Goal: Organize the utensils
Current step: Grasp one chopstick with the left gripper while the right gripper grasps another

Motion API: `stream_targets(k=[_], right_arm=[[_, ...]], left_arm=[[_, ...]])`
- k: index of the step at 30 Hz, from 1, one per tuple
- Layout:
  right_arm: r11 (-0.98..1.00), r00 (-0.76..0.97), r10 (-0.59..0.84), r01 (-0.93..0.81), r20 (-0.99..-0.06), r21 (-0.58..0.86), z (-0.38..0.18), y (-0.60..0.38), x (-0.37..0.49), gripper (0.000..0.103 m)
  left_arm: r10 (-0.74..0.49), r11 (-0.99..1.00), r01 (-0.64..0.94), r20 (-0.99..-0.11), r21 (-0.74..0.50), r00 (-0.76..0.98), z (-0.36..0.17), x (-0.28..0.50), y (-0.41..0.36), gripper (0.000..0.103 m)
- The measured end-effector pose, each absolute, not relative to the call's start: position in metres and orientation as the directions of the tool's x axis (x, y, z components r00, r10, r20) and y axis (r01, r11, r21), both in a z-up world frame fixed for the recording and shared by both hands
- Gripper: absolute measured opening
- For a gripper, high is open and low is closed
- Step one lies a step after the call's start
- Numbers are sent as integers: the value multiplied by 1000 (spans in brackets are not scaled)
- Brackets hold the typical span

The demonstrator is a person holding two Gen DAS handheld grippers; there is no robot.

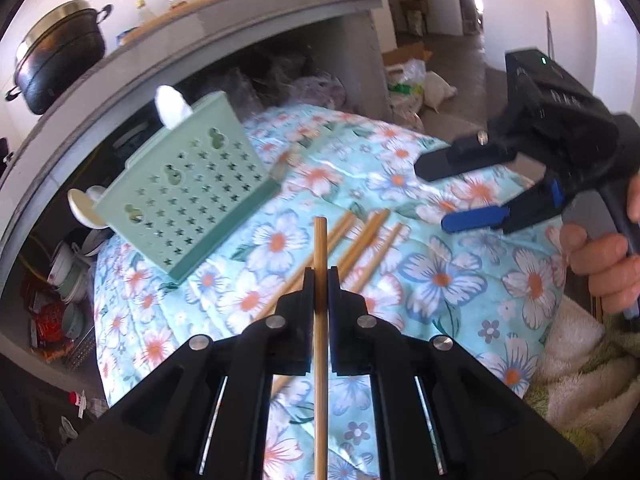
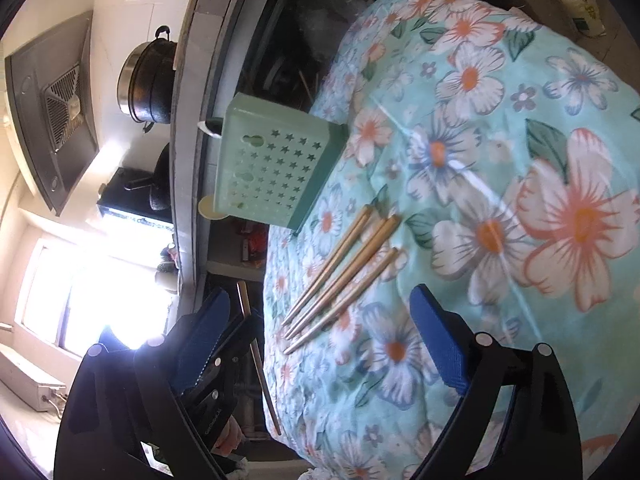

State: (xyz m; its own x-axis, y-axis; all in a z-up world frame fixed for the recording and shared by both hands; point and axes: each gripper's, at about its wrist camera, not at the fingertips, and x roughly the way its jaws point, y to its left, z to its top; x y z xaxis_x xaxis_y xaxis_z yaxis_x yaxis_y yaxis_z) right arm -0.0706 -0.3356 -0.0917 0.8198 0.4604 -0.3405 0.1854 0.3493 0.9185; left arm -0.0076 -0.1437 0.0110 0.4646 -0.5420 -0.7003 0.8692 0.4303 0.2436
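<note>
My left gripper (image 1: 320, 276) is shut on a bamboo chopstick (image 1: 320, 240) and holds it above the floral cloth; the stick also shows in the right wrist view (image 2: 256, 356). Three more chopsticks (image 1: 360, 248) lie on the cloth just beyond it, and also in the right wrist view (image 2: 340, 276). A mint green perforated utensil holder (image 1: 192, 188) lies tilted at the cloth's far left edge, with white spoons (image 1: 172, 108) sticking out of its mouth. My right gripper (image 2: 320, 332) is open and empty, hovering near the loose chopsticks; it shows at right in the left wrist view (image 1: 436, 196).
The floral cloth (image 2: 500, 160) covers a rounded surface. A grey counter (image 1: 240, 12) with a black pot (image 1: 60, 52) runs behind; bowls (image 1: 72, 272) and clutter sit below it. A fluffy towel (image 1: 572, 372) lies at right.
</note>
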Motion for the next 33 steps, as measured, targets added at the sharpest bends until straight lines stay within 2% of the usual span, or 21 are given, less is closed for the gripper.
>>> stream_targets(k=[4, 6, 11, 15, 21, 33], right_arm=[[317, 794, 503, 197, -341, 928, -95, -322, -55, 74], [281, 783, 519, 222, -343, 934, -101, -319, -50, 65], [256, 762, 508, 313, -403, 915, -116, -315, -35, 50], [228, 761, 478, 375, -438, 899, -128, -317, -27, 33], [186, 768, 448, 420, -457, 888, -141, -318, -29, 10], [221, 812, 403, 361, -422, 906, -123, -324, -46, 9]], left_arm=[[-562, 501, 833, -645, 234, 518, 30, 1, -133, 5], [-573, 535, 817, -619, 215, 538, 38, 7, -129, 5], [-598, 615, 777, -562, 136, 572, 59, 21, -116, 5], [-621, 649, 759, -543, 47, 565, 69, 34, -107, 5], [-631, 666, 746, -543, -15, 553, 70, 43, -101, 5], [-630, 676, 735, -553, -47, 545, 68, 46, -96, 5]])
